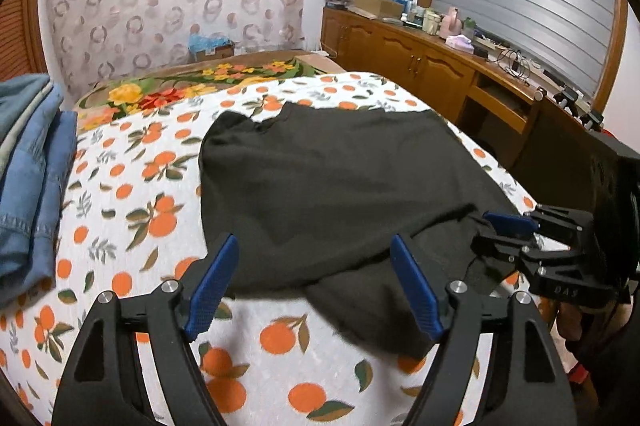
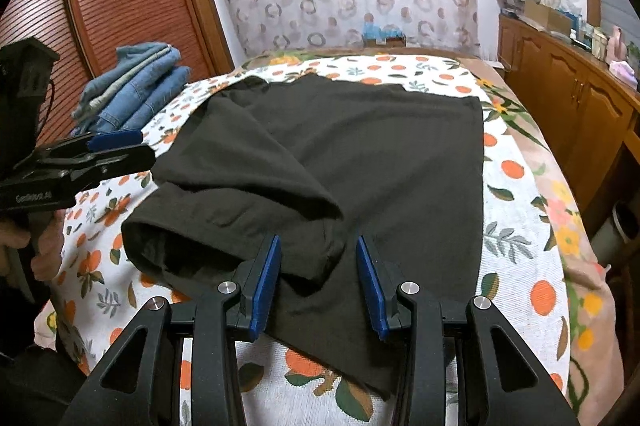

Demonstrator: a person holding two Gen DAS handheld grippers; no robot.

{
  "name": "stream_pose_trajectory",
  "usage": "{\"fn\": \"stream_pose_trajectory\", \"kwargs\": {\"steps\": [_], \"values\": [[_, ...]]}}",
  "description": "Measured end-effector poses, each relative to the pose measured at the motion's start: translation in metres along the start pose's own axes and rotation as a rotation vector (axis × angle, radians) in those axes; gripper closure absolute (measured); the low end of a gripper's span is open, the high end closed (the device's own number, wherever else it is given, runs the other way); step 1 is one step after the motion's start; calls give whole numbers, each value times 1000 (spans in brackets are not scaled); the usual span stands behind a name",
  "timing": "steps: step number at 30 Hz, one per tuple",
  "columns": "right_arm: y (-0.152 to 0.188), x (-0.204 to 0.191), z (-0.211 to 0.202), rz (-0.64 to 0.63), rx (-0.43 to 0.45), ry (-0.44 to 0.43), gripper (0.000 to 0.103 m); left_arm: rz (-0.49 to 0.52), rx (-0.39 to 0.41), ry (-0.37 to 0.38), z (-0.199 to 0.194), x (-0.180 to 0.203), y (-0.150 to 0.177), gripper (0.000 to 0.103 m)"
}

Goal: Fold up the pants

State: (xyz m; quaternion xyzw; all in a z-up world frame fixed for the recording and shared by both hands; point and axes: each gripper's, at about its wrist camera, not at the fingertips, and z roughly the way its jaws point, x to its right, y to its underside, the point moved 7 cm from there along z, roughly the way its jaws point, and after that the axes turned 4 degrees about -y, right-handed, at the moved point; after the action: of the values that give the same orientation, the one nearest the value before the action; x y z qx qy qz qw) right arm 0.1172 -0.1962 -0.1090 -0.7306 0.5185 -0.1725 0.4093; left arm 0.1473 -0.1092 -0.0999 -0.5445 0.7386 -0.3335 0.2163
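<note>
Pants (image 2: pixel 340 162): 1 black pair; 2 tongs, both parted, empty.

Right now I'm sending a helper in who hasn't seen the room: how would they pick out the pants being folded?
Find the bed with the orange-print sheet. The black pants lie spread across its middle, in front of both grippers. The only other clothing is a stack of blue jeans at the bed's far left edge; the pants are plain black and unstacked.

Jeans stack (image 1: pixel 28 178) cut off by left edge; dresser clutter (image 1: pixel 436 18) too small.
</note>
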Motion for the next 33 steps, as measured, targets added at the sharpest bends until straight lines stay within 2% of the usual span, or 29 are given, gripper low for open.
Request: {"fn": "stream_pose_trajectory", "kwargs": {"steps": [2,4,6,7,20,33], "values": [[-3,-2,2,-2,-3,-3,64,-2,-5,4,1,-1,3,24],[-4,-3,1,-9,-3,-2,83,-5,-10,3,2,-2,7,24],[-6,-6,-1,-22,8,-11,94,-9,-12,3,2,-3,9,24],[-6,-8,-2,-29,14,-18,95,-12,-13,1,3,-3,10,24],[-21,-15,-60,-77,154,-23,97,-11,-4,7,-1,0,13,24],[-20,-2,-105,-77,219,38,97,23,16,21,-11,16,7,24]]}}
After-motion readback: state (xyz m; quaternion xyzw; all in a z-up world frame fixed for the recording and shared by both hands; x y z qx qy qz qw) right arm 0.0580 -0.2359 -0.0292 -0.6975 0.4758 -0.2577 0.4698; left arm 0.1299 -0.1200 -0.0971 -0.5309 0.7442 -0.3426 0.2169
